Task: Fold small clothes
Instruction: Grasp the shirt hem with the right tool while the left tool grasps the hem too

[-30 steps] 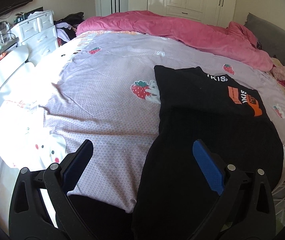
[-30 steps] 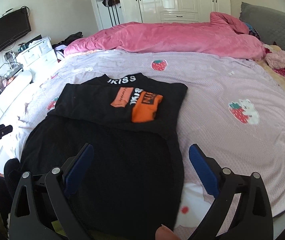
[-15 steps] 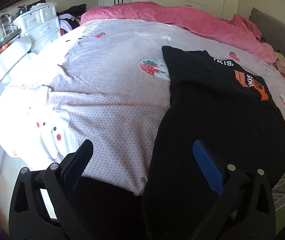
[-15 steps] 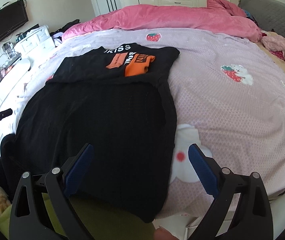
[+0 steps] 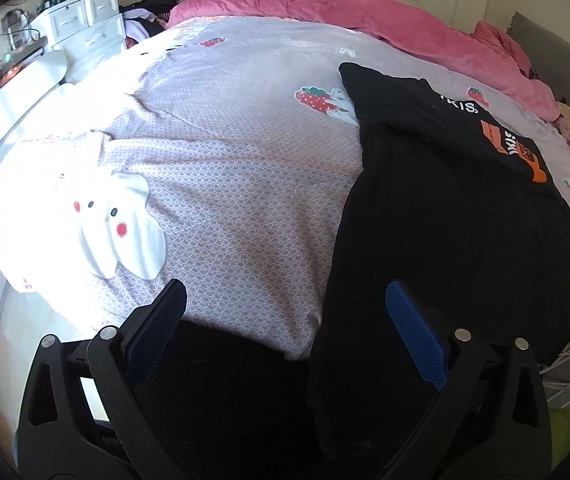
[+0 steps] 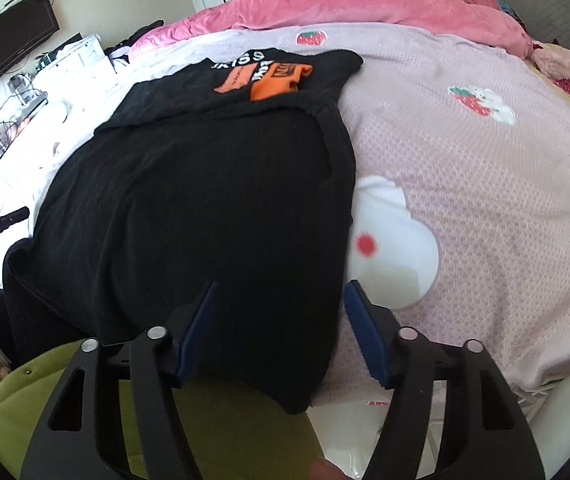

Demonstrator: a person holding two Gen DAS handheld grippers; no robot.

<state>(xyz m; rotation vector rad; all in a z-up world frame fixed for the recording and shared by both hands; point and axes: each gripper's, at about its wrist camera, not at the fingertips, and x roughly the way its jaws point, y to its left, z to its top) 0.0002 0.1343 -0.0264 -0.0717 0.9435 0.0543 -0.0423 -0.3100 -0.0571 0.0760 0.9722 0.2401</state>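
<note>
Fingers first: our right gripper (image 6: 279, 330) has just been closing, and its jaws now stand half-shut around the near right corner of the black top (image 6: 213, 200) — the cloth lies between them, though we cannot say the pads press it yet. Our left gripper (image 5: 285, 332) is wide open; its right finger (image 5: 415, 340) sits over the top's near left edge and its left finger (image 5: 157, 332) over the bed (image 5: 225, 160) just beside the top, gripping nothing.

We see the top spread flat on the bed, hem toward us and hanging a little over the bed's edge, with the printed far end already folded back onto the body. We judge that layout deliberate — a draped hem gives both grippers a free edge to pinch without digging into the bedcover.

Both hands point down at the hem's two corners, so we take the step in hand to be seizing them for the next fold away from us. A pink duvet (image 6: 345, 4) lies well beyond the top.
</note>
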